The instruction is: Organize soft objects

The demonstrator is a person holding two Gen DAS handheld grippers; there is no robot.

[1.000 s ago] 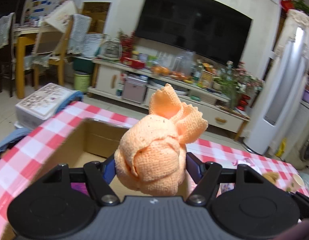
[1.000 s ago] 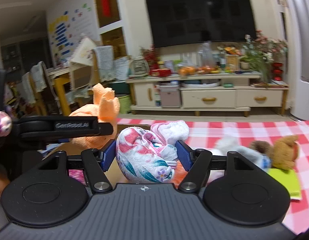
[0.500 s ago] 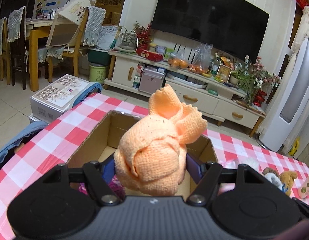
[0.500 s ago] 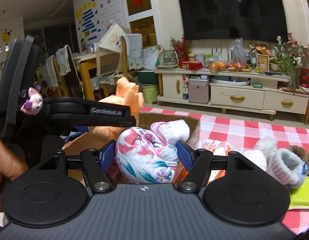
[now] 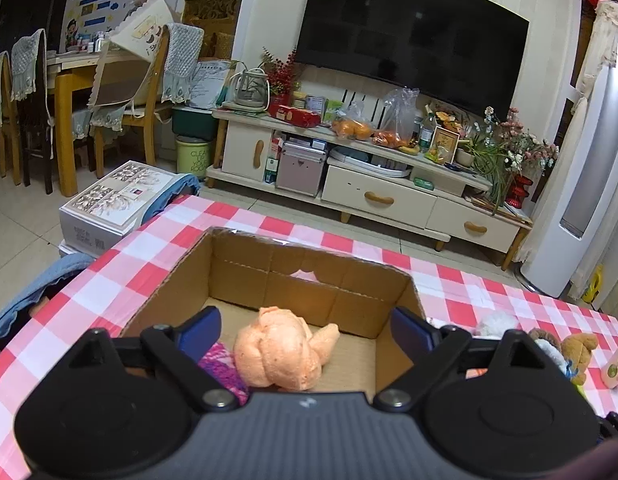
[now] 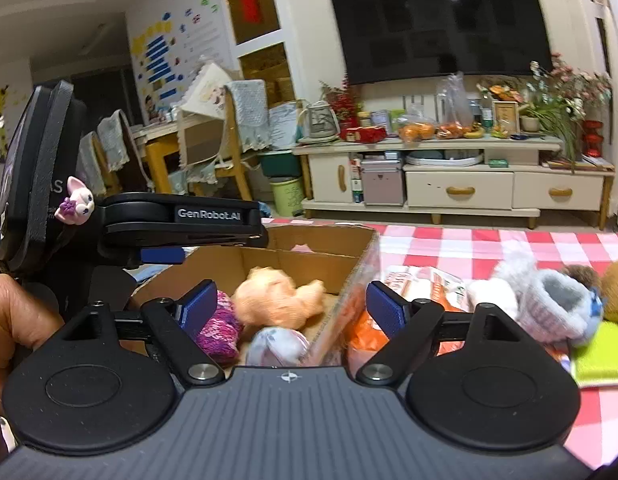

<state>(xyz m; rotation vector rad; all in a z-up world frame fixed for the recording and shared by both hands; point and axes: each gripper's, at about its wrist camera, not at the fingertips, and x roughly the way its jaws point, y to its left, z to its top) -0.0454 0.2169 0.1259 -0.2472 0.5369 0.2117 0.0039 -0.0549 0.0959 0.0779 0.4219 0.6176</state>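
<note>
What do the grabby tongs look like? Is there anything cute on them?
Both tongs, left and right, are black with a ribbed grey body, round black discs, silver screws and blue pads. The left one reads "GenRobot.AI" in white and has a tiny pink bunny charm.

A: Room inside the cardboard box (image 5: 309,284)?
B: Open top. Far half of its floor is bare. Near half holds orange knotted cloth (image 5: 279,354), purple knit (image 5: 221,366), floral bundle (image 6: 275,346).
A: And right of box?
B: Crowded w/ packet (image 6: 425,282), grey sock (image 6: 549,304), plush bear (image 5: 579,352). Table's far edge (image 5: 449,276) is clear.
</note>
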